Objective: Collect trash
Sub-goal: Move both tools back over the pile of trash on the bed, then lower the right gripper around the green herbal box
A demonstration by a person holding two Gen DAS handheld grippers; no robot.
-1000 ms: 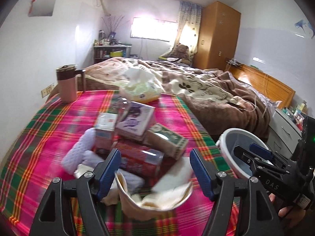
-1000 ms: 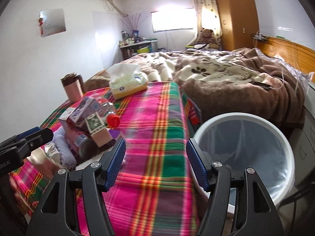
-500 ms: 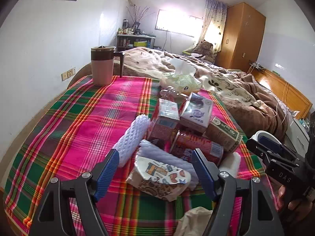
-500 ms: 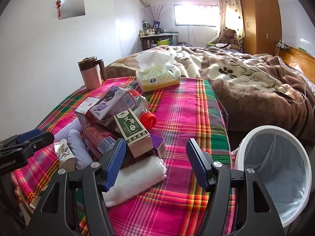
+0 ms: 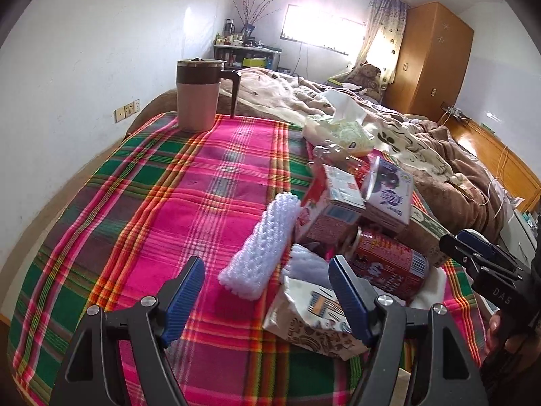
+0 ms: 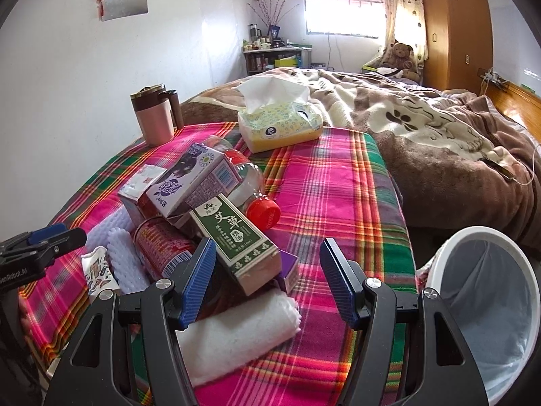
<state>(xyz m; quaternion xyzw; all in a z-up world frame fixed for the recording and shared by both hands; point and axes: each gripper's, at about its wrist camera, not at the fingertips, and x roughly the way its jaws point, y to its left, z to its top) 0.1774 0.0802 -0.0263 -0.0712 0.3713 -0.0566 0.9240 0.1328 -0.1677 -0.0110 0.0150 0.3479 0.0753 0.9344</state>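
Observation:
A heap of trash lies on the plaid tablecloth (image 5: 162, 209): a white foam net sleeve (image 5: 262, 253), a red can (image 5: 389, 265), a crumpled printed paper cup (image 5: 311, 318), a purple carton (image 6: 191, 182), a green box (image 6: 236, 237), a red-capped clear bottle (image 6: 257, 199) and a white foam pad (image 6: 236, 331). My left gripper (image 5: 267, 297) is open above the cloth, the foam sleeve's near end between its fingers, untouched. My right gripper (image 6: 268, 280) is open over the green box and foam pad, holding nothing. A white lined trash bin (image 6: 480, 308) stands by the table's right edge.
A pink lidded mug (image 5: 199, 94) stands at the table's far left corner. A yellow tissue pack (image 6: 279, 125) lies at the far edge. Behind the table is a bed with brown blankets (image 6: 422, 128). A wooden wardrobe (image 5: 432, 57) and a cluttered shelf line the far wall.
Both grippers swung left, away from the bin and toward the trash heap. The paper cup that lay between the left fingers now lies beside its right finger. The bin slid to the right edge.

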